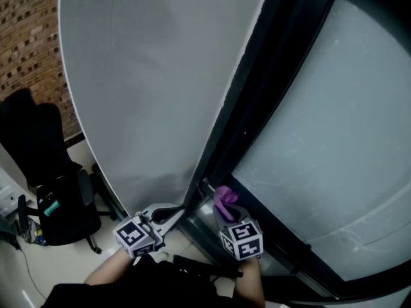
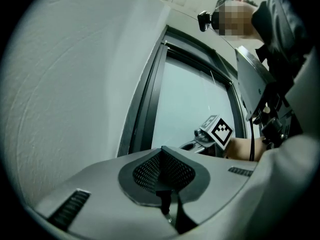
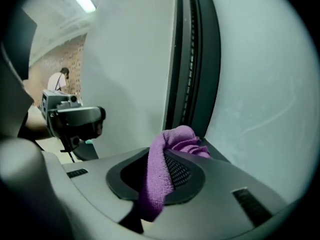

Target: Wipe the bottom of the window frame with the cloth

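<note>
A purple cloth is pinched between the jaws of my right gripper, which is shut on it. In the head view the purple cloth sticks out of the right gripper just over the bottom of the dark window frame. The frame's dark upright runs beside frosted glass. My left gripper is held left of it near the frame's lower corner. Its jaws are shut with nothing between them.
A pale wall stands left of the window, with brick further left. A black office chair sits on the floor at the lower left. A person's forearms hold the grippers. Frosted glass fills the right.
</note>
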Demonstrator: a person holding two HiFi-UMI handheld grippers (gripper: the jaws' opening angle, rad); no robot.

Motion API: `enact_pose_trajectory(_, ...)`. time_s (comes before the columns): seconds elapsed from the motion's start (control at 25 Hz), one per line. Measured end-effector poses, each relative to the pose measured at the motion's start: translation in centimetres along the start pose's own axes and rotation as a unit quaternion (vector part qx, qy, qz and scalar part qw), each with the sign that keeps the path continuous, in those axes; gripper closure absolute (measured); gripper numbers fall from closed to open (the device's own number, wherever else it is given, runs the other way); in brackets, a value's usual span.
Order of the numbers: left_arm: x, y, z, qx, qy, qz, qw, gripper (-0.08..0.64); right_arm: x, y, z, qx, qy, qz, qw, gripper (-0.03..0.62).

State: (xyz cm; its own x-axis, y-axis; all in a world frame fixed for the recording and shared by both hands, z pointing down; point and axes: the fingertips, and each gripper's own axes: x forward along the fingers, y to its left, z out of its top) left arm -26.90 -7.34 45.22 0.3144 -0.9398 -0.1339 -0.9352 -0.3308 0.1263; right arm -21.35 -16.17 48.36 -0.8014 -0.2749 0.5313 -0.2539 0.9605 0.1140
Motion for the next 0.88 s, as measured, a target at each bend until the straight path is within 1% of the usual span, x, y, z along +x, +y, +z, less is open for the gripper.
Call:
enact_pose_trajectory(0.08,0.1,0.0,0.4,0.002,-0.004,0.002,1.0,0.56,-1.1,0.9,0.2,0.021,-0.029,0.024,0.999,0.526)
enact_pose_trajectory(0.2,0.0,-0.2,0.9,0.011,-0.005,0.011,0.9999,0.56,-2.7,1.9,0.6,0.035,-0.062,0.049,0.996,0.526)
enact_pose_trajectory(0.28,-0.2,-0.4,0.9,0.015,-0.005,0.026,0.9995,0.56,-3.4,2.2,0.2,0.037,-0.073,0.057,0.995,0.526)
enact_pose_trajectory(0.44,-1.0,-0.9,1.0,0.008,-0.012,0.057,0.9983,0.56,-4.3,2.4,-0.7,0.041,-0.097,0.073,0.992,0.528)
enact_pose_trajectory(0.6,-2.6,-1.6,0.7,0.007,-0.011,0.084,0.9964,0.56,-5.0,3.3,-0.5,0.068,-0.126,0.102,0.985,0.529)
enact_pose_trajectory(0.76,-3.6,-2.1,0.4,0.006,-0.008,0.097,0.9952,0.56,-5.6,3.6,-0.4,0.077,-0.156,0.113,0.978,0.531)
enact_pose_trajectory(0.88,-4.2,-2.2,0.4,0.004,-0.007,0.105,0.9945,0.56,-6.1,4.1,-0.2,0.076,-0.183,0.118,0.973,0.531)
